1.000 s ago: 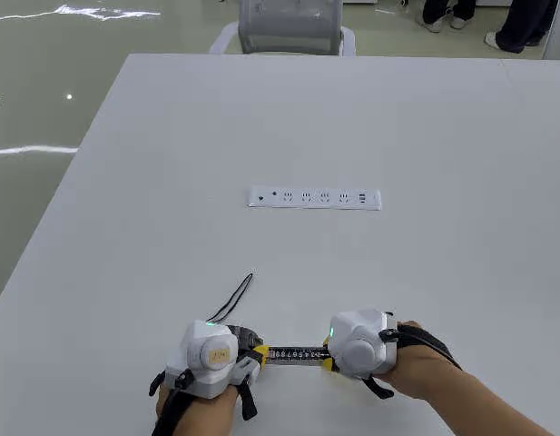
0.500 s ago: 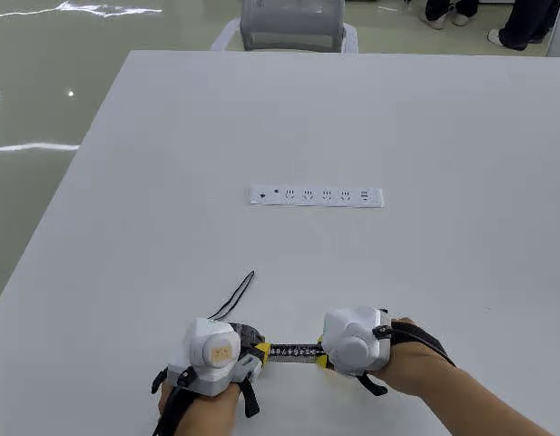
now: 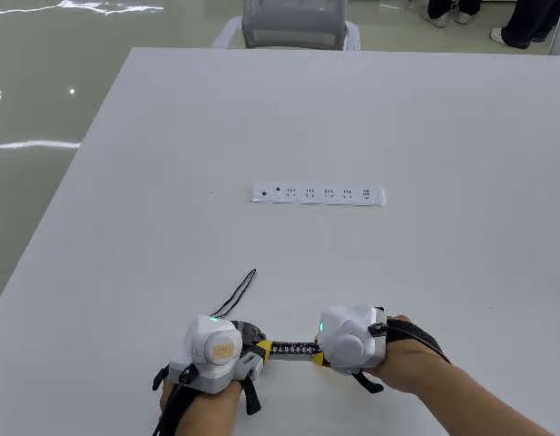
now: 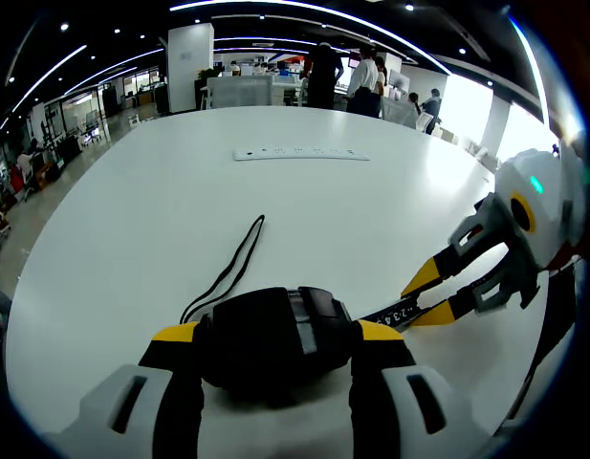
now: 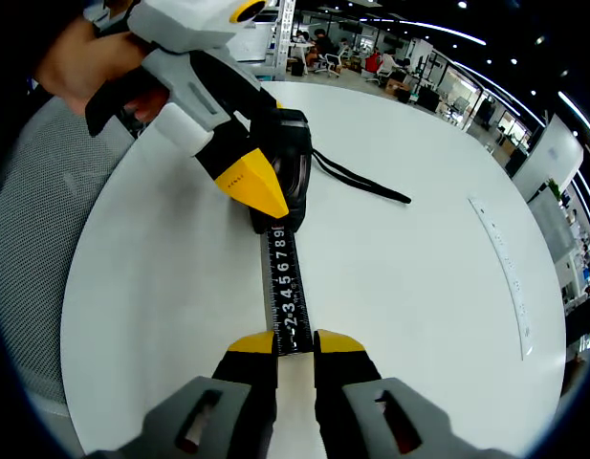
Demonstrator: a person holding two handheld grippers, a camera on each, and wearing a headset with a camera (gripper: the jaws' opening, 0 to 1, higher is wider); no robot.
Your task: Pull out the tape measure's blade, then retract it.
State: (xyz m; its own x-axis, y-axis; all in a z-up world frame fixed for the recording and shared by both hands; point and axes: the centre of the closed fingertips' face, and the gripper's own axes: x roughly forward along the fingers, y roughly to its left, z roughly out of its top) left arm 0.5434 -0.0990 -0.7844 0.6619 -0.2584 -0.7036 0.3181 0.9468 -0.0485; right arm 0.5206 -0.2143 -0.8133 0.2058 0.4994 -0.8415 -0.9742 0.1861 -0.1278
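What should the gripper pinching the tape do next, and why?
Probably keep easing the right gripper toward the tape measure case, letting the blade slide home: it has shortened over the last second and only a short numbered stretch remains out. The left gripper should stay clamped on the case.

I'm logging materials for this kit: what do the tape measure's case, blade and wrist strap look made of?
Tape measure case: matte black, probably plastic or rubber-coated; dull sheen, moulded grey band. Blade: thin flat dark strip with pale printed numerals, likely coated steel. Wrist strap: thin black cord, seemingly woven fabric; it lies limp in a loop.
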